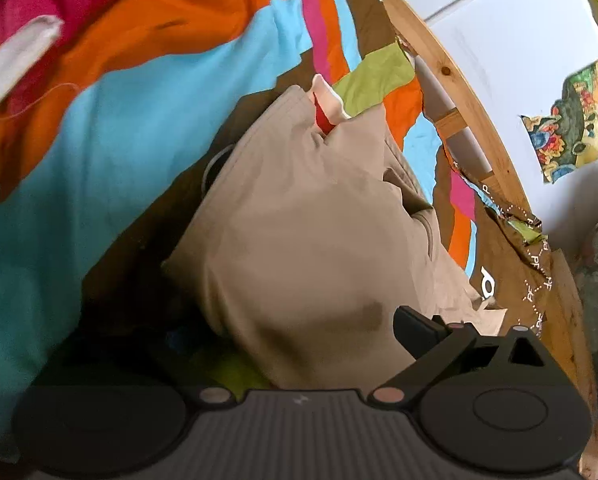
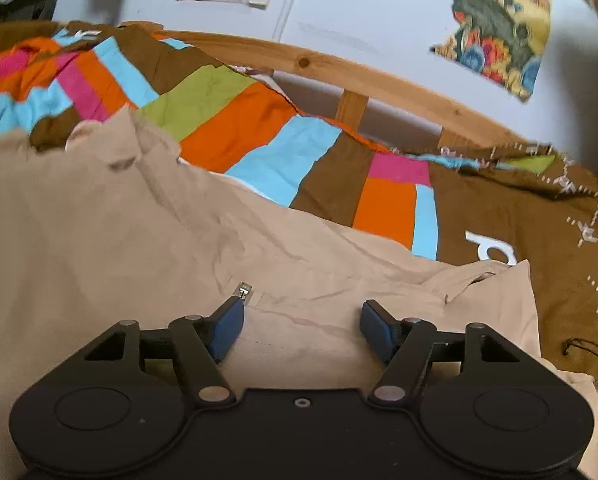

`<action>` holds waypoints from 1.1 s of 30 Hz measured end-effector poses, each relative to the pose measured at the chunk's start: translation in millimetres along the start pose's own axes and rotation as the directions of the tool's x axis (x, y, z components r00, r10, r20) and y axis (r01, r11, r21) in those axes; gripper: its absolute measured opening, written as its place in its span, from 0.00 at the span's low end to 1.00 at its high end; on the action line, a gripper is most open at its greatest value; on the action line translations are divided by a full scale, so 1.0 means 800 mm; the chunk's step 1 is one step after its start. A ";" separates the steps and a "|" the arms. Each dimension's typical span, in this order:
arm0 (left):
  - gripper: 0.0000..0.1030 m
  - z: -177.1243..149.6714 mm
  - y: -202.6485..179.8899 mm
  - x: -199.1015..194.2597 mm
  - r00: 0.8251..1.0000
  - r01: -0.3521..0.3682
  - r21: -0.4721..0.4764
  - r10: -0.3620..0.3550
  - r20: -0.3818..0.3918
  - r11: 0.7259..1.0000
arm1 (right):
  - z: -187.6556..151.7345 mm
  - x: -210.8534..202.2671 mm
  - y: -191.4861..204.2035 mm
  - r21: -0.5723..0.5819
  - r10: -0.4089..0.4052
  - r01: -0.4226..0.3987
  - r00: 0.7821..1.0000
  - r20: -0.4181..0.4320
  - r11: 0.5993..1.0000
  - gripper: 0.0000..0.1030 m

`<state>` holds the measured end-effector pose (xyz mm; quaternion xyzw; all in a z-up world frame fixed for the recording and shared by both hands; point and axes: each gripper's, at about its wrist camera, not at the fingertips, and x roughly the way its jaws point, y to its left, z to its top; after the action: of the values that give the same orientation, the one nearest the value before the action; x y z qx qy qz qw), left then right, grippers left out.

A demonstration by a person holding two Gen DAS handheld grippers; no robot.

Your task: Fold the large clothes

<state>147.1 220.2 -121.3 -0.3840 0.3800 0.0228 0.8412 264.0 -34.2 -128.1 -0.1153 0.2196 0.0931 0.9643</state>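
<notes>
Crumpled beige cotton garment (image 2: 147, 248) spread on the multicoloured patchwork bedspread (image 2: 259, 140); right gripper (image 2: 301, 322) wide above it, left gripper (image 1: 299, 344) seemingly clamping bunched fabric, one finger hidden.

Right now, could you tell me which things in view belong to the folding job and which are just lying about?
Job:
- beige garment, with a zipper pull
- left gripper, fabric bunched at its fingers
- right gripper, open above the garment

Lying about:
- patchwork bedspread
- wooden bed rail
- wall pictures
- white-edged pink cloth
</notes>
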 end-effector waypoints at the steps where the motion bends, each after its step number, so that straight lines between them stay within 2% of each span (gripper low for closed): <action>1: 0.97 0.000 0.000 0.001 1.000 0.000 0.013 0.001 -0.001 1.000 | -0.004 0.001 0.006 -0.021 -0.017 0.017 1.000 0.008 1.000 0.66; 4: 0.97 -0.002 -0.012 0.000 1.000 0.003 0.050 -0.003 0.001 0.999 | -0.002 -0.001 0.006 -0.028 -0.021 0.021 1.000 0.007 0.999 0.66; 7: 0.97 -0.006 -0.016 -0.007 1.000 0.012 0.049 -0.012 -0.005 0.999 | 0.009 -0.019 -0.013 0.068 -0.004 0.005 1.000 -0.021 0.998 0.69; 9: 0.97 -0.006 -0.013 -0.011 1.000 0.015 0.032 -0.015 -0.006 0.999 | 0.011 -0.054 -0.021 0.144 -0.048 0.046 0.999 0.011 0.988 0.71; 10: 0.97 -0.005 -0.012 -0.011 1.000 0.018 0.018 -0.018 -0.008 1.000 | 0.010 -0.071 -0.023 0.158 -0.045 0.040 0.999 0.027 0.987 0.72; 14: 0.97 0.000 -0.004 -0.008 1.000 0.026 -0.034 -0.027 -0.014 0.999 | -0.001 -0.109 -0.013 0.107 -0.017 0.016 1.000 0.005 0.994 0.74; 17: 0.97 0.001 0.001 -0.006 0.999 0.030 -0.058 -0.031 -0.012 0.998 | -0.023 -0.110 0.002 0.085 -0.029 0.032 0.999 -0.045 0.996 0.75; 20: 0.97 0.002 0.000 -0.003 1.000 0.019 -0.051 -0.019 -0.014 0.999 | -0.038 -0.101 0.005 0.098 -0.032 0.037 0.998 -0.053 0.994 0.79; 23: 0.97 0.001 -0.001 -0.004 1.000 0.011 -0.037 -0.011 -0.014 0.999 | -0.039 -0.096 0.005 0.096 -0.039 0.045 0.998 -0.055 0.994 0.83; 33: 0.99 -0.001 -0.006 0.000 1.000 -0.003 0.004 0.003 -0.025 1.000 | -0.040 -0.096 0.003 0.115 -0.038 0.044 0.998 -0.057 0.992 0.86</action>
<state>148.6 216.4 -118.6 -0.3819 0.3913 0.0186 0.8371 182.6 -49.9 -122.5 -0.0660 0.2485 0.0569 0.9647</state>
